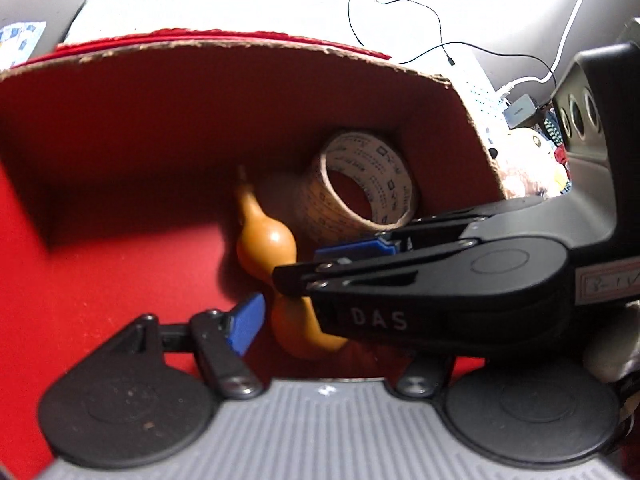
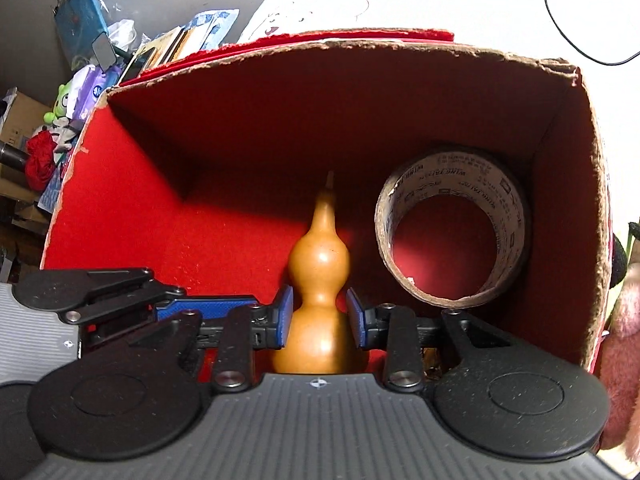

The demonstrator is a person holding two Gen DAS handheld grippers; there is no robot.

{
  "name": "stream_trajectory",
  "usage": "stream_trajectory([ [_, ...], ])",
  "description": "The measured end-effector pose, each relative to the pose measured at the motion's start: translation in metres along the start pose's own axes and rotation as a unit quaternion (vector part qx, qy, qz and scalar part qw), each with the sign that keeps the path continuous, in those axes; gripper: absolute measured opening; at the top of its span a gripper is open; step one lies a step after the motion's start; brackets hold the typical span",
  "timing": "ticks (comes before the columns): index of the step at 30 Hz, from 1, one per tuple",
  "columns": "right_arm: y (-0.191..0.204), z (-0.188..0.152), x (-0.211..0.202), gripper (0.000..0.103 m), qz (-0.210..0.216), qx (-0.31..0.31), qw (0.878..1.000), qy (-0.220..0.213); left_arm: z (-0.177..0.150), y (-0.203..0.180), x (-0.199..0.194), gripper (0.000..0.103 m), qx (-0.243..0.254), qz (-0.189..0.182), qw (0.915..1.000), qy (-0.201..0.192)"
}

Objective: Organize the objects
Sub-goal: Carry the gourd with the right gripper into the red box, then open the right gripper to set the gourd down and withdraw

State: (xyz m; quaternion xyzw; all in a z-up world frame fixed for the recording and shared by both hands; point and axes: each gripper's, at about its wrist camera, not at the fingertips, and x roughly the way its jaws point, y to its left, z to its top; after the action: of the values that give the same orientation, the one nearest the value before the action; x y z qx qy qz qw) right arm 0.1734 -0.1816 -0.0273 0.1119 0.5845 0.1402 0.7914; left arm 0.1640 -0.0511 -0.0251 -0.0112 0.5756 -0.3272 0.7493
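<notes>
The smooth tan bottle-shaped gourd [image 2: 319, 280] lies on the floor of the red felt-lined cardboard box [image 2: 132, 184], thin stem end aimed at the far wall, bulbous base nearest the right wrist camera. The right gripper [image 2: 319, 314] straddles the gourd at its narrow waist, blue pads [image 2: 285, 314] on either side; the left pad looks to touch, the right pad shows a thin gap, so this reads as a loose hold or a release rather than a firm pinch, and whether the pads really press is not clear. The waist is probably chosen because it is the narrowest part and stops the rounded body sliding out. Judged from the low position, the gourd is being set down in the box. The left gripper [image 1: 280, 320], one blue pad visible in its own view, sits just beside the gourd's base with its jaws spread and nothing between them; its far finger is hidden behind the right gripper's black body, which crosses the left wrist view. Also in the box: a roll of brown printed packing tape [image 2: 452, 236], tilted on edge against the right-hand corner, near the gourd but apart from it. The rest of the box floor is bare felt. Outside the box, clutter and a thin black cable [image 1: 400, 28] on a white surface.
</notes>
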Motion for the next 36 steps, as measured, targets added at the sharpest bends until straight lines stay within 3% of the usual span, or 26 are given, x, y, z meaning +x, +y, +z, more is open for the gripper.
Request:
stream_trajectory([
  [5,0.004,-0.004,-0.002,0.032,-0.039,-0.005,0.999,-0.016,0.000,-0.010,0.001,0.068,0.022,0.025,0.9994,-0.004],
  [11,0.005,-0.007,-0.007,0.030,-0.071,-0.005,0.997,-0.034,-0.002,-0.013,-0.004,0.075,0.037,0.048,0.9980,-0.014],
  [16,-0.002,-0.009,-0.014,0.030,-0.047,0.005,0.998,-0.042,-0.005,-0.013,-0.009,0.077,0.041,0.063,0.9969,-0.021],
  [26,0.002,-0.014,-0.019,0.030,-0.054,0.015,0.996,-0.064,-0.012,-0.017,-0.015,0.077,0.050,0.103,0.9929,-0.031],
  [36,0.009,-0.037,-0.039,0.031,-0.049,0.054,0.991,-0.114,-0.020,-0.027,-0.035,0.077,0.060,0.130,0.9881,-0.058],
])
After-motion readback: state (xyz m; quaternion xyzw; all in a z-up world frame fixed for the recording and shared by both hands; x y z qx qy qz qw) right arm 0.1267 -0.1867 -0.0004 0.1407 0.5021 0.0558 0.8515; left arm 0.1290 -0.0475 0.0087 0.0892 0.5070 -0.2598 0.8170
